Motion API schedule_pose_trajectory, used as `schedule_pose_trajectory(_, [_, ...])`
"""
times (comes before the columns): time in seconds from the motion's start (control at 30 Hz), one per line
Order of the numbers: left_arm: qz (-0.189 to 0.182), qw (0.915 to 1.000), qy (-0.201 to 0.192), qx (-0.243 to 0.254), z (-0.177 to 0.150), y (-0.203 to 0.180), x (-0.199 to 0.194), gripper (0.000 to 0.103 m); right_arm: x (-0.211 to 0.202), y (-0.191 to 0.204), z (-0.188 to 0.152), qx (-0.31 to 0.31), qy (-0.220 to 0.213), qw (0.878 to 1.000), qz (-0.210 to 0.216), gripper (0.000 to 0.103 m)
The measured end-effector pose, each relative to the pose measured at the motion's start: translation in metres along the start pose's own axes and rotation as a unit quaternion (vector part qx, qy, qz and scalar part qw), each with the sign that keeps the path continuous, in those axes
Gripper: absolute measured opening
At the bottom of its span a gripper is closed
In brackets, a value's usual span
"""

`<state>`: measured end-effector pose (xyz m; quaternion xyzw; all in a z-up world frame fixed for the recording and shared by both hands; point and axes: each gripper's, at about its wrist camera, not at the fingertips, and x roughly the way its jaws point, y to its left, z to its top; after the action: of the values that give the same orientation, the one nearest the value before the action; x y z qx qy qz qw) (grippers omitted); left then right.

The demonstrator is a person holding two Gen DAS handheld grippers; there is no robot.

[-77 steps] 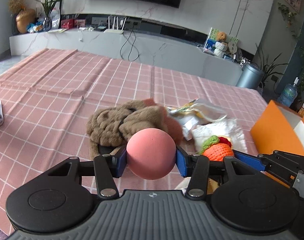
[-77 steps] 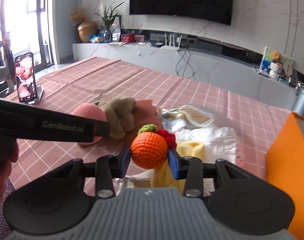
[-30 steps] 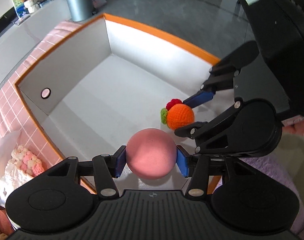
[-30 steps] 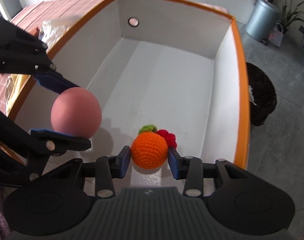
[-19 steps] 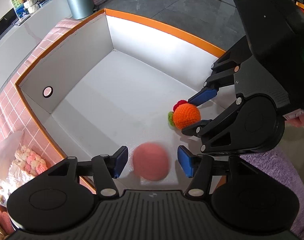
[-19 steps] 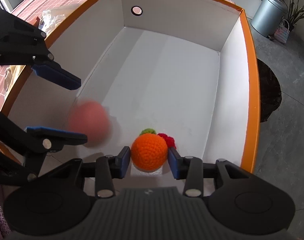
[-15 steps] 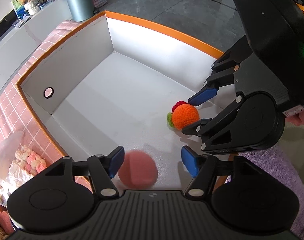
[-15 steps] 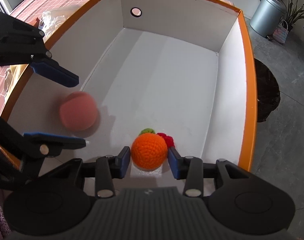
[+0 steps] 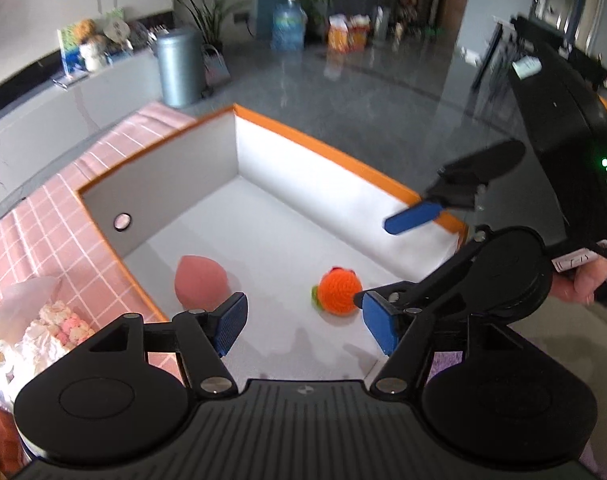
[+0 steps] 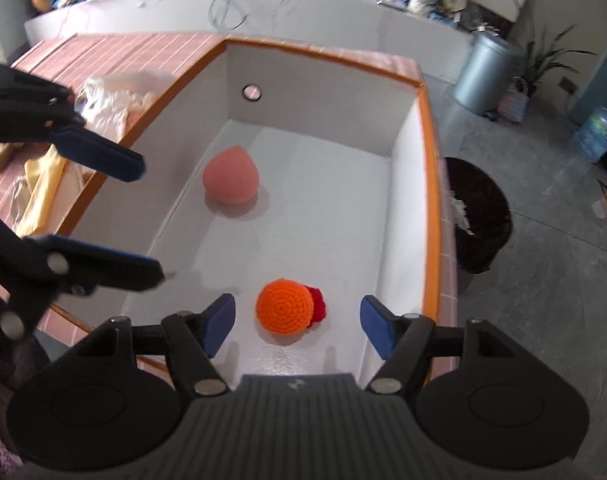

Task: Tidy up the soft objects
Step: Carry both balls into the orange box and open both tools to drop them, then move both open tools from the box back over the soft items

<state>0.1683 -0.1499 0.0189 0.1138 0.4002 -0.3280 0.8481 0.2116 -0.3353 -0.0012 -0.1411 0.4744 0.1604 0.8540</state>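
Note:
A pink foam peach (image 9: 200, 282) (image 10: 230, 179) lies loose on the white floor of the orange-rimmed box (image 9: 335, 152) (image 10: 431, 184). An orange crochet fruit (image 9: 339, 293) (image 10: 285, 311) with a red and green tuft lies loose nearer the box's front. My left gripper (image 9: 303, 324) (image 10: 149, 222) hangs open above the box's near left side with nothing in it. My right gripper (image 10: 296, 322) (image 9: 379, 260) is above the crochet fruit. Its jaws are opening and its pads stand clear of the fruit on both sides.
The box sits at the edge of a table with a pink checked cloth (image 9: 55, 208). Plastic bags of soft items (image 9: 43, 320) (image 10: 111, 100) lie left of the box. A black bin (image 10: 479, 216) and a grey bin (image 9: 179, 68) stand on the floor. A hand (image 9: 587, 280) holds the right gripper.
The left gripper let the pink peach fall, and it rolled to the box's left side. The right gripper has opened and dropped the crochet fruit. Both grippers have lifted.

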Motion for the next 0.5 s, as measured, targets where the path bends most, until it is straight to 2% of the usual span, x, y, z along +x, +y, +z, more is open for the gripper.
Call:
schedule_pose_trajectory(0.1, [0.011, 0.9992, -0.037, -0.007, -0.008, -0.001, -0.013, 0.078, -0.014, 0.006, -0.005, 0.016, -0.032, 0.999, -0.028, 0.072])
schedule_pose_trajectory(0.27, [0.046, 0.9931, -0.108, -0.009, -0.025, -0.005, -0.037, 0.078, -0.044, 0.025, -0.014, 0.046, -0.125, 0.988, -0.078, 0.074])
schedule_pose_trajectory(0.4, [0.102, 0.9799, -0.169, -0.03, -0.042, -0.006, -0.056, 0.078, -0.059, 0.051, -0.022, 0.074, -0.193, 0.972, -0.109, 0.074])
schedule_pose_trajectory(0.5, [0.141, 0.9668, -0.207, -0.049, -0.057, -0.005, -0.068, 0.077, -0.065, 0.071, -0.03, 0.098, -0.243, 0.957, -0.121, 0.074])
